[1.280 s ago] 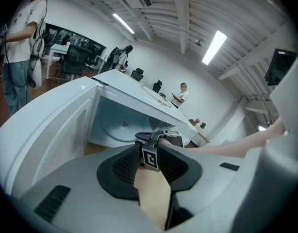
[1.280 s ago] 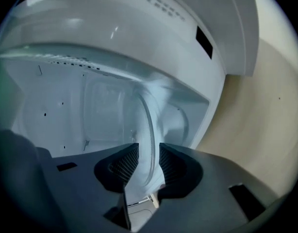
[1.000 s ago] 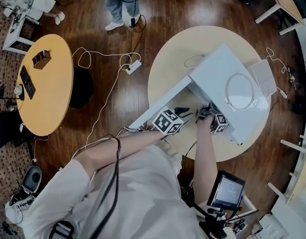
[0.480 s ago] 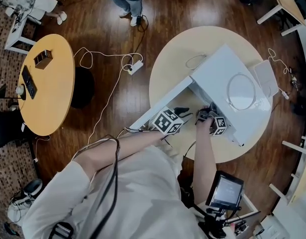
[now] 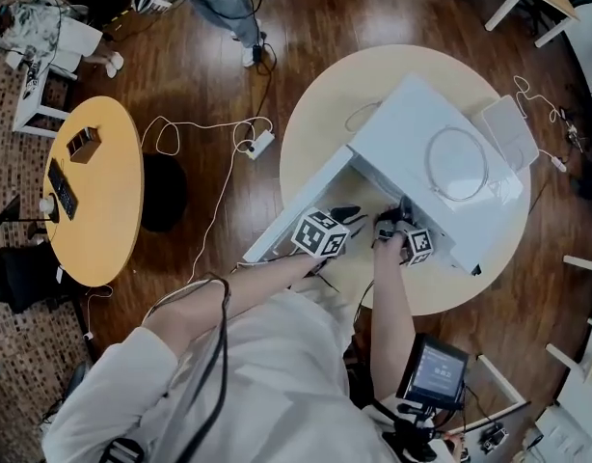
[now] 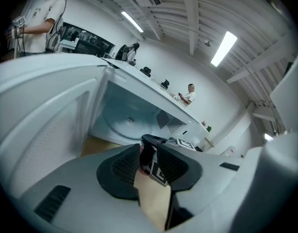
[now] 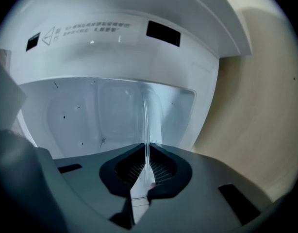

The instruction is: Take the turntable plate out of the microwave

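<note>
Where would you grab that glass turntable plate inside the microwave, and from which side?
By its thin front rim, coming in through the open door: the turntable plate lies flat inside, edge toward the opening. The right hand-held gripper, jaws just closed, pinches that rim.

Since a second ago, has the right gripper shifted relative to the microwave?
No. In the head view the right gripper stays at the same spot on the microwave's open front; its jaws have just been closing onto the turntable plate's rim.
</note>
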A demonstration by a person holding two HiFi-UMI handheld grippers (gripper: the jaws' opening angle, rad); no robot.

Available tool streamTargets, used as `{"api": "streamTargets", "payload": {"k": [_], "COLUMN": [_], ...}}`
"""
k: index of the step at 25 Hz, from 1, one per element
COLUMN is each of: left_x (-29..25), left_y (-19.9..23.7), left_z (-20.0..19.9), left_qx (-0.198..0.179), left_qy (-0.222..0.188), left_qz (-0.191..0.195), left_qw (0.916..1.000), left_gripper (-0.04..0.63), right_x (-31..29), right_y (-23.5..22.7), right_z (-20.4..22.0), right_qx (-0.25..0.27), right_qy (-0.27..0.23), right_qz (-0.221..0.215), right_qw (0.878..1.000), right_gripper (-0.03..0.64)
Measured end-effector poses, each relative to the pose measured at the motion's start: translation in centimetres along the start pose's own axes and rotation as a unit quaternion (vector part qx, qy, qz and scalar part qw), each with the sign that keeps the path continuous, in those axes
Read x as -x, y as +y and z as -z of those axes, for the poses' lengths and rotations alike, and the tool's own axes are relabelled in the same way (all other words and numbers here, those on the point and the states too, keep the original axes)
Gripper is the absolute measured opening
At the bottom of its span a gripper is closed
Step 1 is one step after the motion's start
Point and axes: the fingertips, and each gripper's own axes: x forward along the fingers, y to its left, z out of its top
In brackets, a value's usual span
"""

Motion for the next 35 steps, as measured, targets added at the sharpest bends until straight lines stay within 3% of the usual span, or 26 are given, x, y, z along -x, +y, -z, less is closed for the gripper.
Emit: {"api": "streamTargets", "payload": {"k": [5, 12, 18, 24, 26, 29, 31, 34, 35], "left_x": [-2.8, -6.1, -10.0, -12.4, -12.9, -13.5, -13.8, -14.2, -14.2], "left_y": [1.9, 3.9, 5.3, 7.3, 7.4, 7.4, 7.6, 7.2, 7.1], "left_z": [0.6, 1.0, -0.3, 1.7, 1.3, -1.0, -1.4, -2.2, -2.4], "left_qx": [0.087, 0.116, 0.189, 0.273, 0.308, 0.37, 0.404, 0.456, 0.464], "left_qy": [-0.024, -0.038, -0.086, -0.088, -0.107, -0.155, -0.171, -0.196, -0.202], "left_qz": [-0.008, -0.038, -0.021, -0.023, 0.003, 0.058, 0.076, 0.123, 0.136], "left_qw": [0.9959, 0.9918, 0.978, 0.9577, 0.9454, 0.9139, 0.8955, 0.859, 0.852], "left_gripper": [0.103, 0.103, 0.175, 0.189, 0.198, 0.198, 0.196, 0.195, 0.195], "right_x": [0.2, 0.4, 1.9, 2.9, 3.1, 3.5, 3.8, 4.3, 4.5], "right_y": [0.8, -1.3, -1.0, 0.4, 0.6, 0.9, 1.0, 1.3, 1.4], "right_z": [0.0, -0.3, -0.3, 0.1, 0.1, 0.2, 0.2, 0.3, 0.3], "right_qx": [-0.003, -0.029, -0.035, -0.026, -0.024, -0.022, -0.021, -0.017, -0.016], "right_qy": [0.018, 0.026, 0.033, 0.048, 0.052, 0.058, 0.062, 0.069, 0.071], "right_qz": [-0.042, -0.074, -0.09, -0.094, -0.093, -0.093, -0.093, -0.093, -0.093], "right_qw": [0.999, 0.997, 0.995, 0.994, 0.994, 0.994, 0.994, 0.993, 0.993], "right_gripper": [0.031, 0.031, 0.031, 0.031, 0.031, 0.032, 0.032, 0.032, 0.032]}}
